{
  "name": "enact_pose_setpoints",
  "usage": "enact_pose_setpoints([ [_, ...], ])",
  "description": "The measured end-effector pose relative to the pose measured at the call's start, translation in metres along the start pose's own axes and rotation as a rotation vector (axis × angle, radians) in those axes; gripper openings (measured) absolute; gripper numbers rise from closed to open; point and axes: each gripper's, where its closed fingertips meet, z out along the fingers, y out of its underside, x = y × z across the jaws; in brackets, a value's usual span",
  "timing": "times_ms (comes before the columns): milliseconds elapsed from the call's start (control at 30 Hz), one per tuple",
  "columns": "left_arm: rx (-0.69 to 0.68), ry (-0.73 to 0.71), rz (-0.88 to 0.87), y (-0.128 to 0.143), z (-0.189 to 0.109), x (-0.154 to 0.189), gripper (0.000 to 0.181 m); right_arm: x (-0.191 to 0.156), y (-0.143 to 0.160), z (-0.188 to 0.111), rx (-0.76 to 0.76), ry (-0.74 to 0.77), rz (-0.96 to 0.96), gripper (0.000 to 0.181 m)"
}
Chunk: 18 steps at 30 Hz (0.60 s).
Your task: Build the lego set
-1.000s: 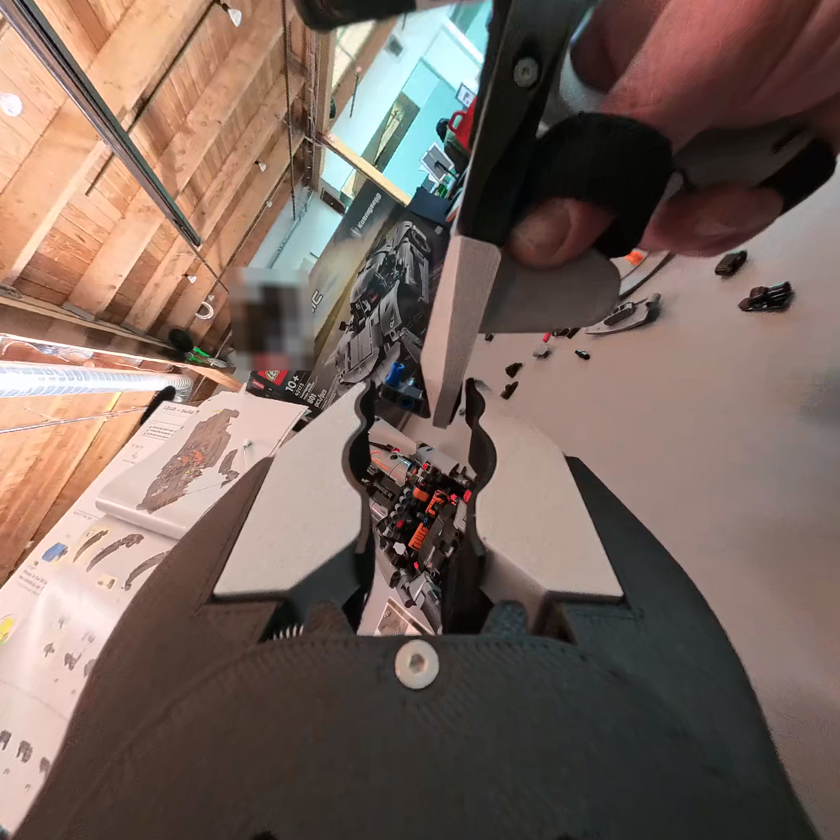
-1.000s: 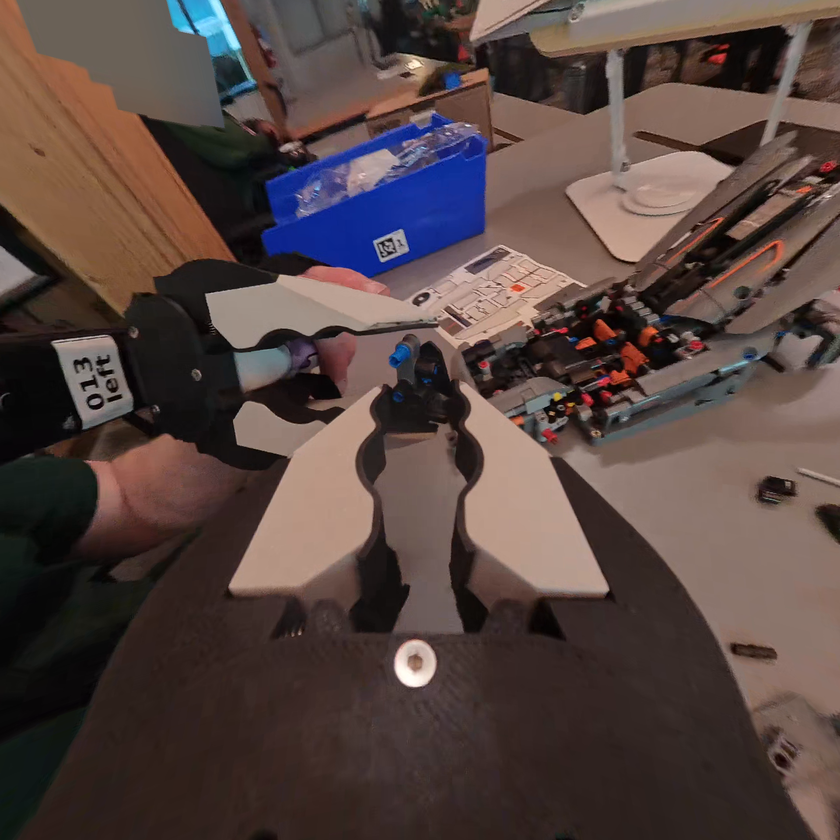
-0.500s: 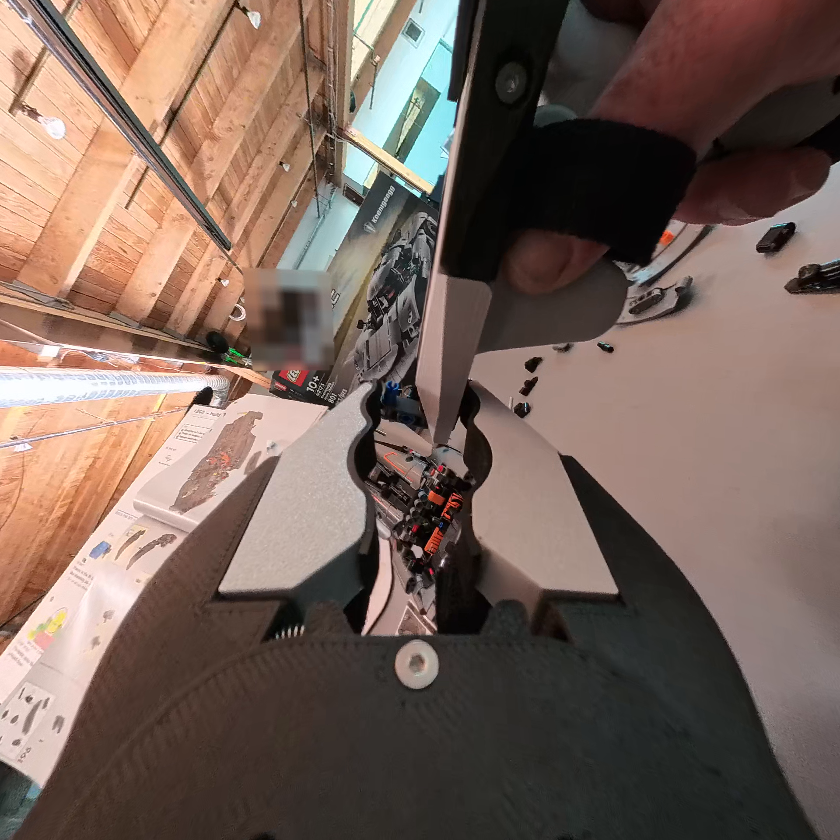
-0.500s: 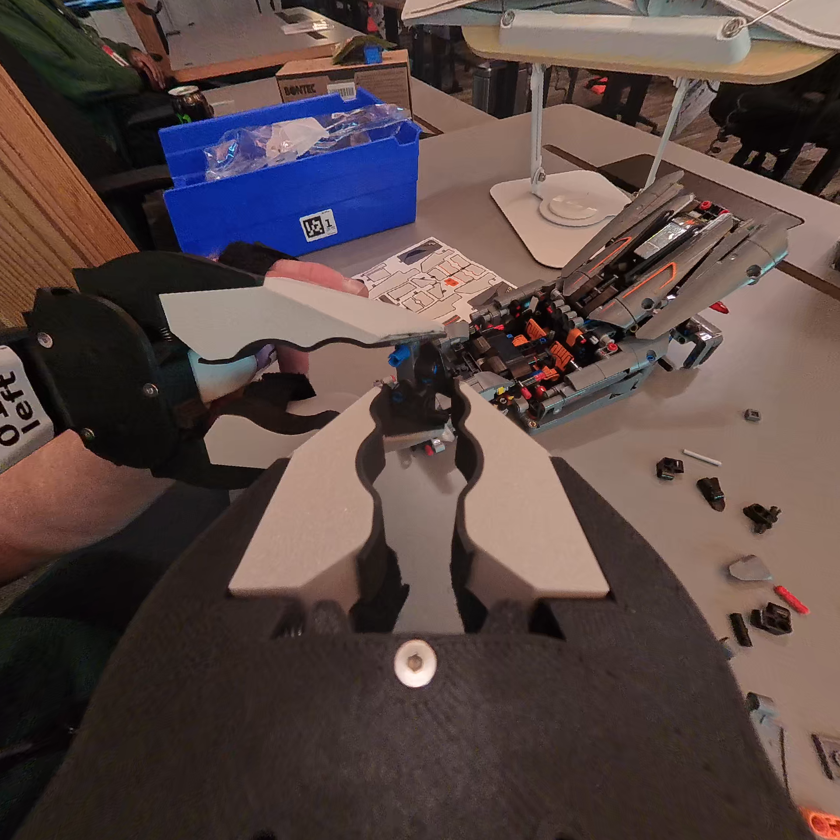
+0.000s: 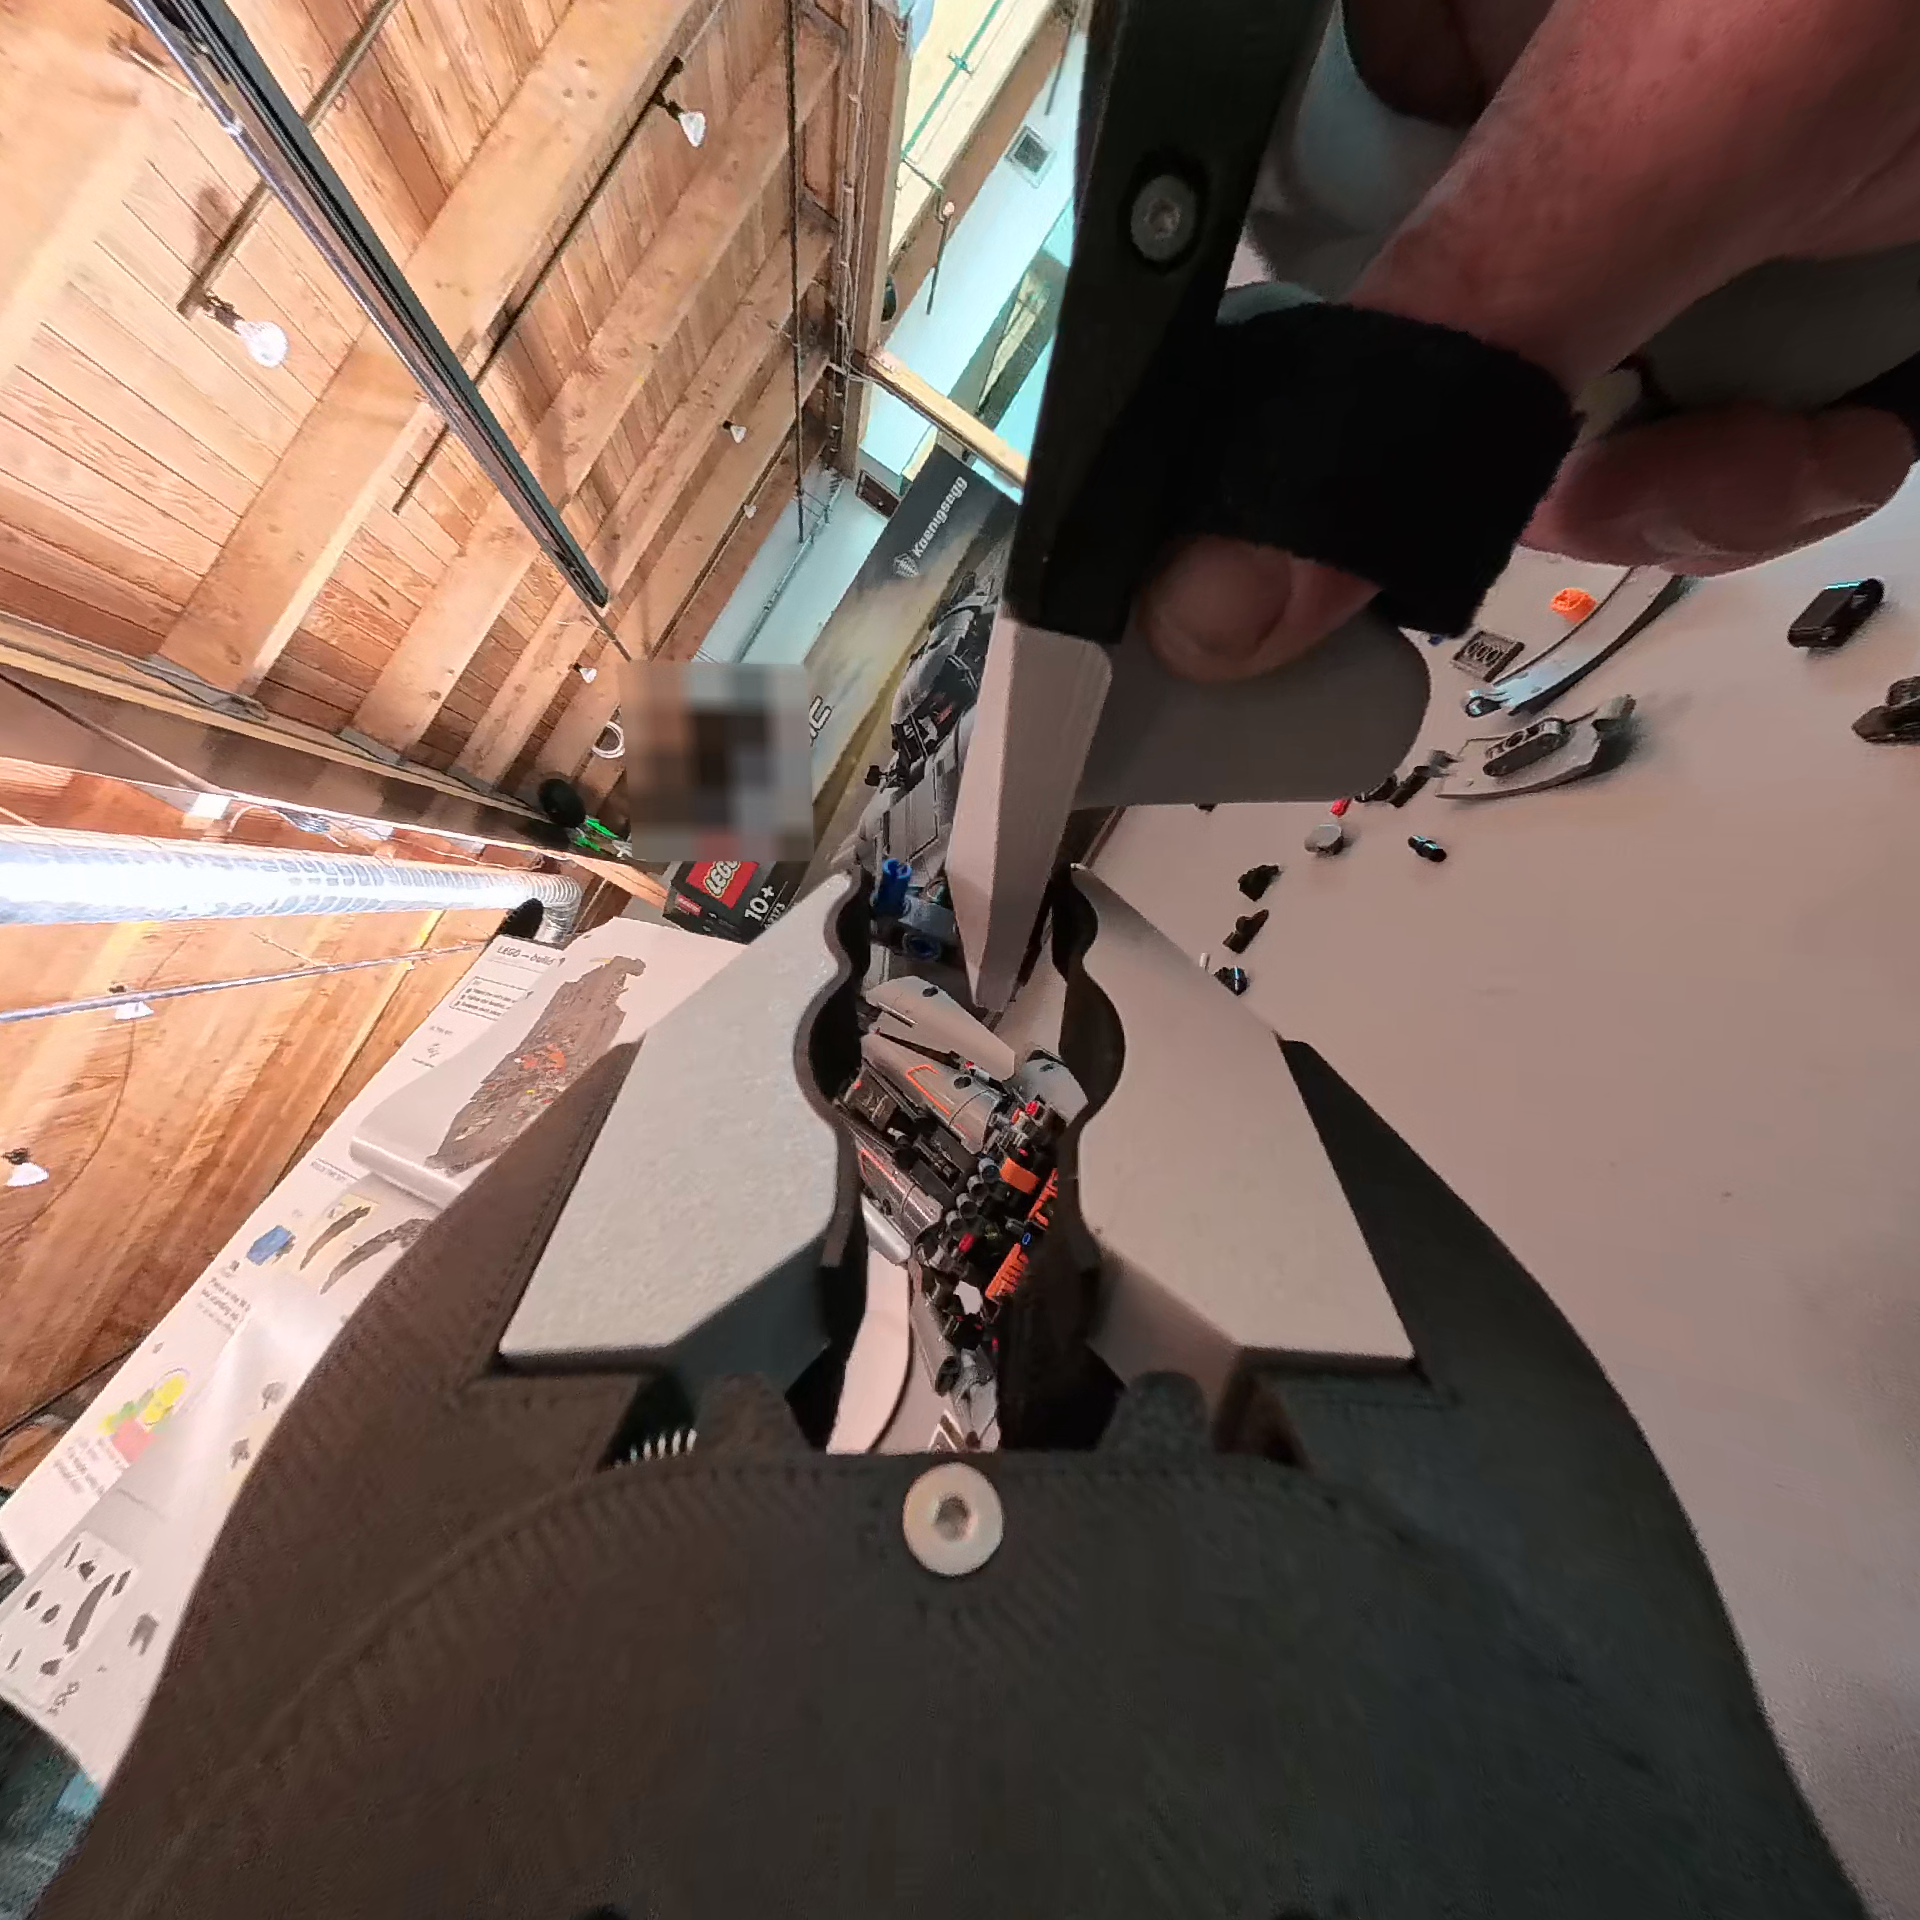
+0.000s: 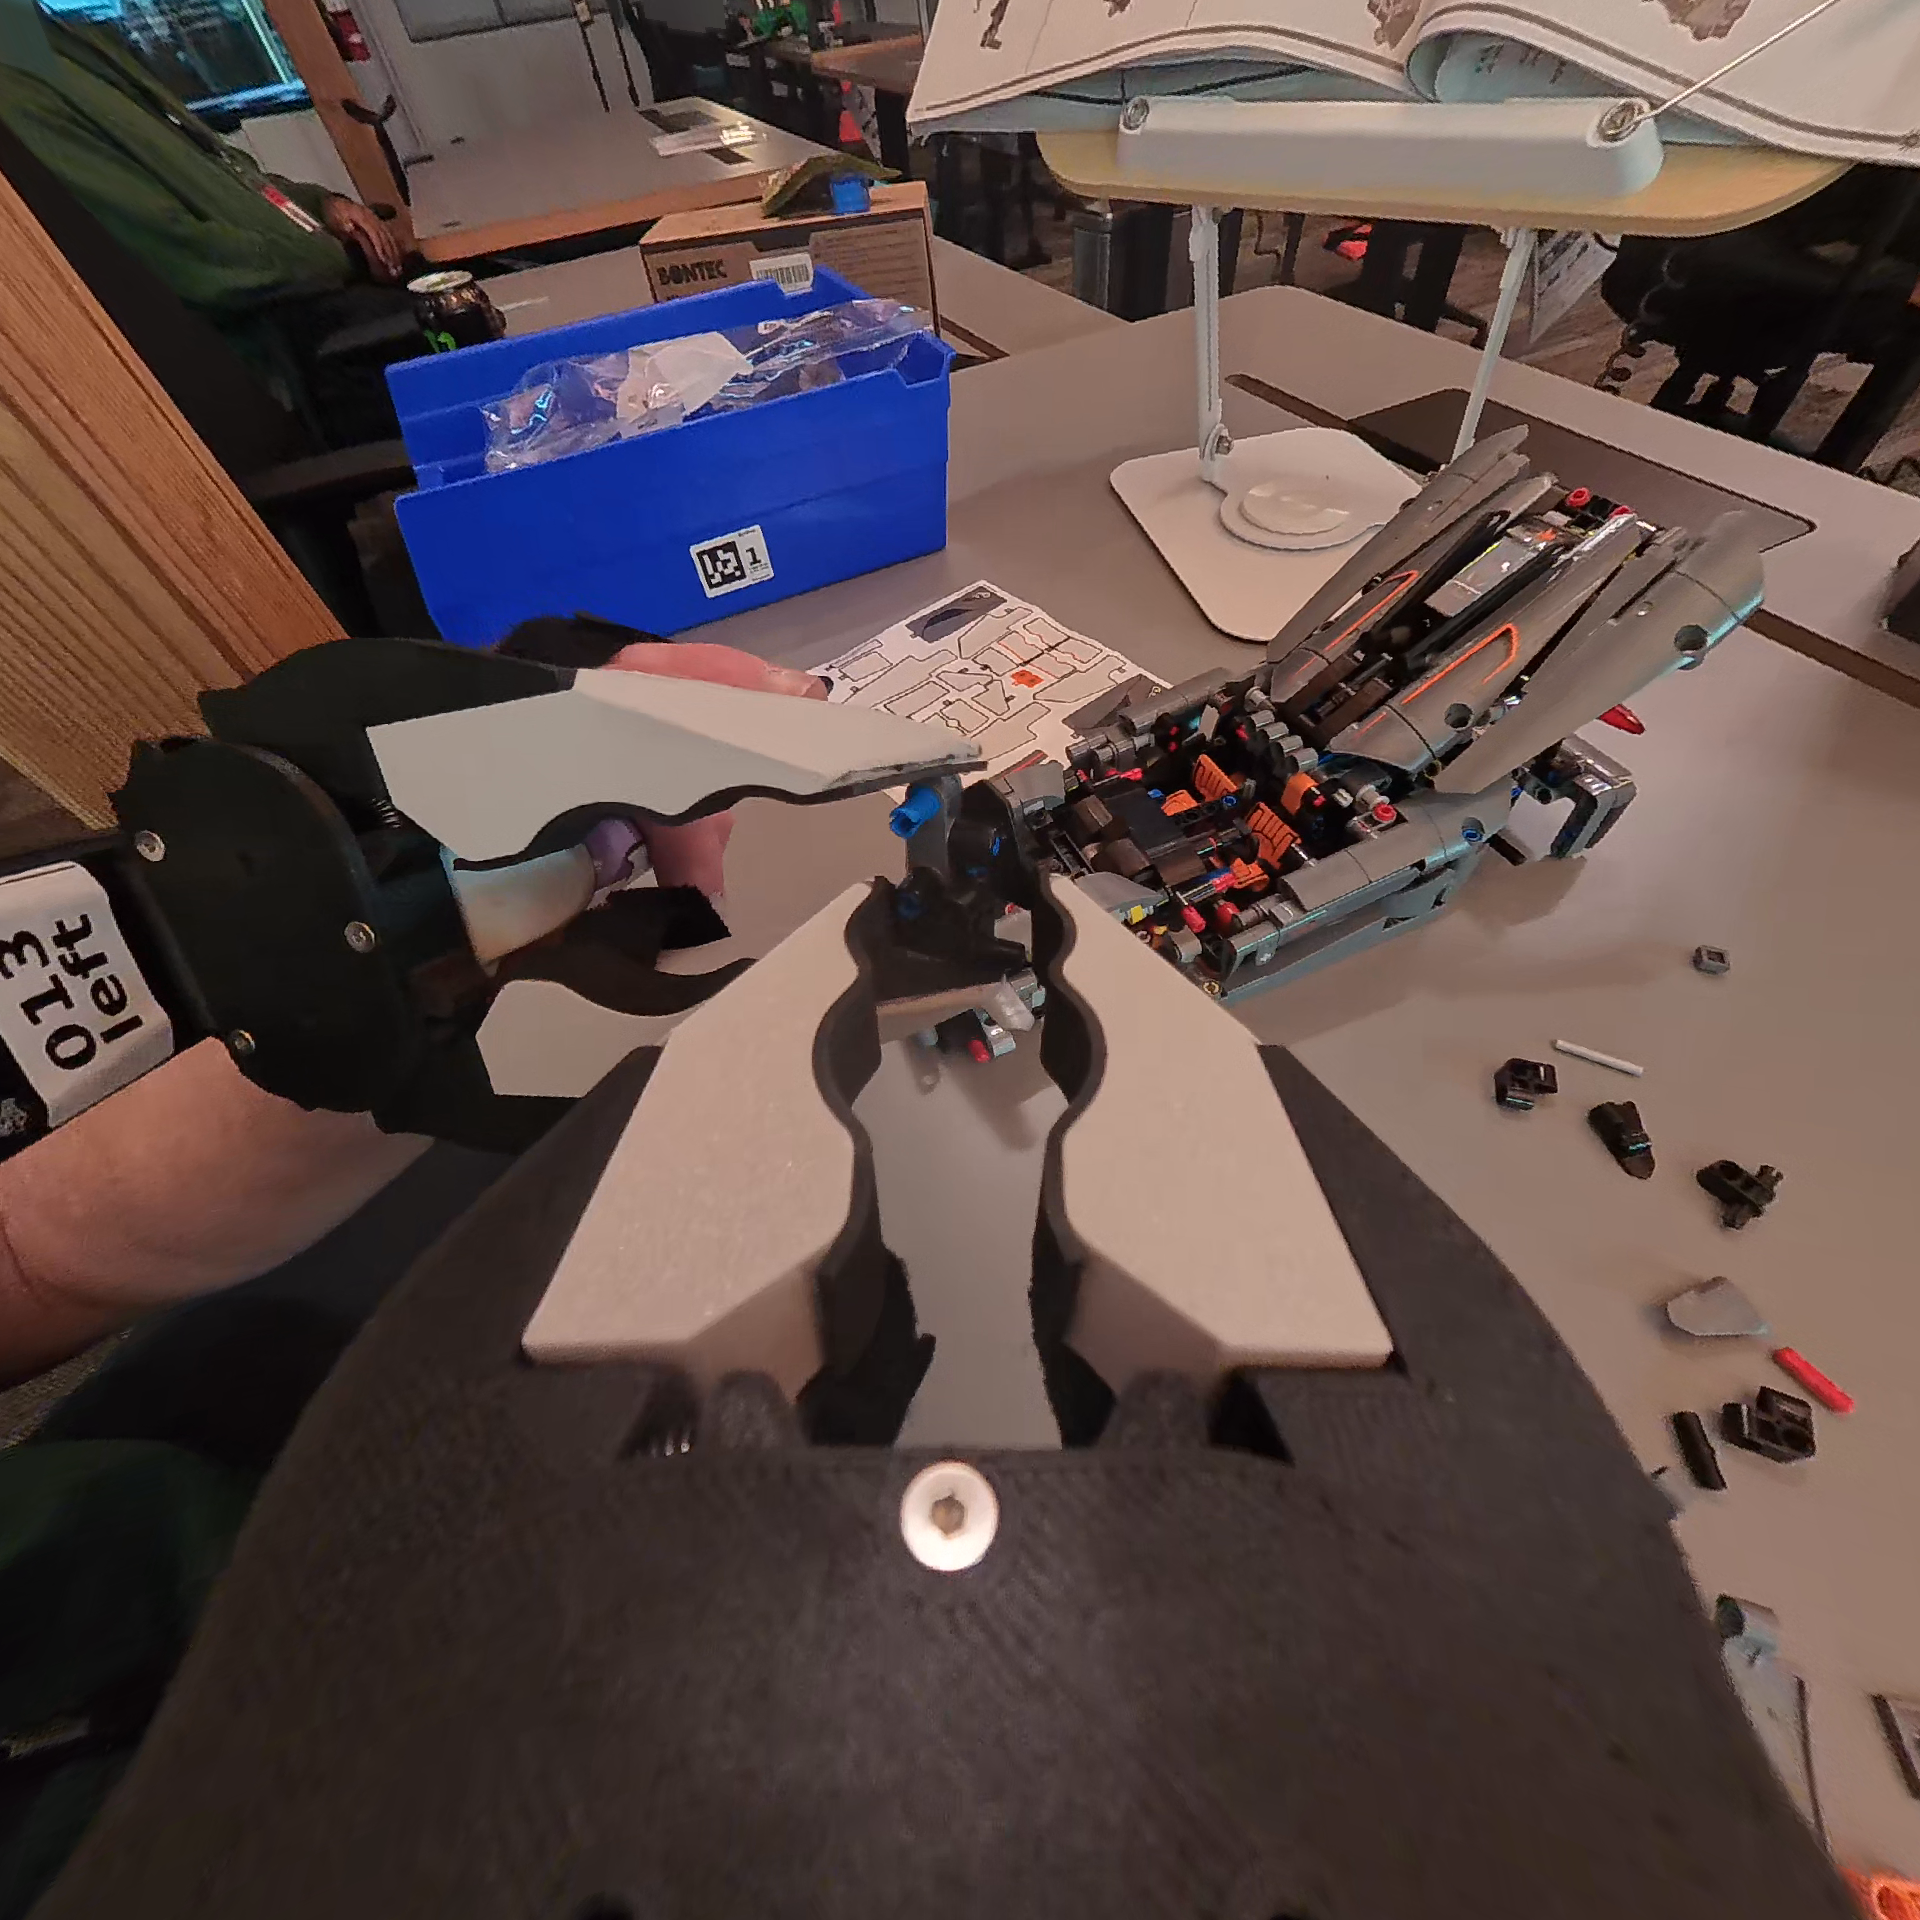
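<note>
1. The right gripper (image 6: 951, 914), with pale grey fingers on a black textured body, has its fingers drawn narrow around a small black Lego sub-assembly with blue pins and a grey plate at its base (image 6: 951, 894), held above the grey tabletop (image 6: 1455, 1039) near the middle of the scene.
2. The left gripper (image 6: 831, 862) reaches in from the left in the right wrist view; the tip of its upper finger (image 6: 727, 743) lies against the top of the held sub-assembly, right by a blue pin. Its fingers stand apart, with nothing clamped between them.
3. In the left wrist view, the right gripper's grey finger (image 5: 1013, 831) points down between the left gripper's spread fingers.
4. The partly built grey Lego car with orange striping and black, red and orange inner parts (image 6: 1403, 748) sits on the tabletop just beyond and to the right of the sub-assembly, apart from both grippers.
5. Loose black, grey and red Lego pieces (image 6: 1621, 1138) are scattered on the near right of the table.
6. A blue plastic bin holding clear bags (image 6: 675, 468) stands far left, a white printed sheet (image 6: 987, 665) lies in front of it, and a white book stand (image 6: 1278, 509) carries the open instruction booklet (image 6: 1455, 52) at the far side.
</note>
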Motion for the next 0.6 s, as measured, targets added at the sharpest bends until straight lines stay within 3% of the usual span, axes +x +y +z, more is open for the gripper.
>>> enact_pose_setpoints([
  [333,0.034,-0.014,-0.048,-0.002,-0.003,-0.006,0.031,-0.003,-0.005,0.001,0.021,-0.037,0.008,0.026],
  [600,0.109,-0.003,-0.143,-0.01,-0.006,-0.015,0.032,-0.009,-0.015,-0.004,0.083,-0.142,0.091,0.041],
])
